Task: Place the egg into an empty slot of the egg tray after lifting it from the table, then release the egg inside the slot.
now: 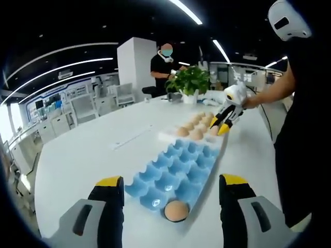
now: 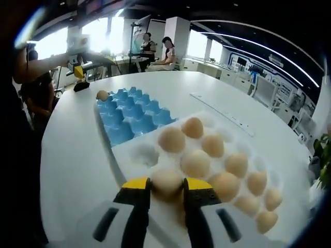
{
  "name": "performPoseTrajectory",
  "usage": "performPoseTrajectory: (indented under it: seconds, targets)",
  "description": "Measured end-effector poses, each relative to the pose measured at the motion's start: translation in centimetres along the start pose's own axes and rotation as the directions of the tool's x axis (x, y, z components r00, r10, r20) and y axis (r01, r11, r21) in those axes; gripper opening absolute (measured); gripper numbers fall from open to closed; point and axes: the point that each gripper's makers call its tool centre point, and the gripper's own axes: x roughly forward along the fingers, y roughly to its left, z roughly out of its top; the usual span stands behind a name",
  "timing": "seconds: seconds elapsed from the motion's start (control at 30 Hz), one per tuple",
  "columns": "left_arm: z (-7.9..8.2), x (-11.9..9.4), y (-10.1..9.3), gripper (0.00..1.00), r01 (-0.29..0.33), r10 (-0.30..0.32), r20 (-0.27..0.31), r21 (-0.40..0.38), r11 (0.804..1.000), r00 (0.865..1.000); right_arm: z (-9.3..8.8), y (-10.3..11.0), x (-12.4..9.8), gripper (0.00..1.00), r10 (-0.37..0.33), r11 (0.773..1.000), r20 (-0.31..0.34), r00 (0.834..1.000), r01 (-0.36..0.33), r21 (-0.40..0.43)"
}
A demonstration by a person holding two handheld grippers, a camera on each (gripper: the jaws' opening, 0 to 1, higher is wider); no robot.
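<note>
Gripping egg (image 2: 166, 182) in white tray (image 2: 135, 154), right tool (image 2: 161, 187) narrowed.

Looked smooth and faintly glossy: white bench (image 1: 93, 155). Looked like matt moulded pulp or plastic: blue egg tray (image 1: 178, 173). Appeared matt, finely smooth: tan eggs (image 2: 196, 163). Seemed rubbery: yellow-tipped fingers (image 2: 137, 183).

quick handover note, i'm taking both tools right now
Left tool: open, empty, hovering by the blue egg tray, which holds one egg in a near corner slot.
Right tool: shut on an egg at the white tray.
Done: one egg placed.
Left: carry the gripped egg to an empty blue slot and release.
</note>
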Motion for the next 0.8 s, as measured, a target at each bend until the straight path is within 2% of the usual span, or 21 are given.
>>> performPoseTrajectory:
  seconds: [0.2, 0.47, 0.57, 0.63, 0.73, 0.8]
  targets:
    - [0.0, 0.0, 0.1, 0.75, -0.002, 0.002, -0.002, 0.002, 1.0, 1.0, -0.1, -0.1, 0.3, 0.26, 0.027, 1.0, -0.049, 0.998, -0.026, 0.01]
    - [0.3, 0.1, 0.1, 0.74, -0.007, 0.007, 0.004, 0.006, 1.0, 1.0, -0.3, -0.1, 0.5, 0.25, 0.034, 0.999, -0.186, 0.982, -0.026, 0.041]
    - [0.3, 0.1, 0.1, 0.74, -0.006, 0.006, 0.002, 0.004, 1.0, 1.0, -0.3, 0.0, 0.5, 0.24, 0.038, 0.999, -0.191, 0.981, -0.036, 0.017]
    - [0.2, 0.1, 0.1, 0.74, -0.007, 0.007, 0.001, 0.003, 1.0, 1.0, -0.3, -0.1, 0.3, 0.24, 0.031, 0.998, -0.201, 0.979, -0.021, 0.052]
    - [0.3, 0.0, 0.2, 0.74, -0.011, 0.011, 0.007, 0.001, 1.0, 1.0, 0.2, 0.1, -0.1, 0.23, 0.016, 1.0, -0.205, 0.979, -0.013, 0.017]
    - [0.3, -0.1, 0.3, 0.73, -0.014, 0.014, 0.008, 0.001, 1.0, 1.0, 1.0, -0.2, -0.6, 0.23, 0.008, 0.999, -0.165, 0.986, -0.002, 0.033]
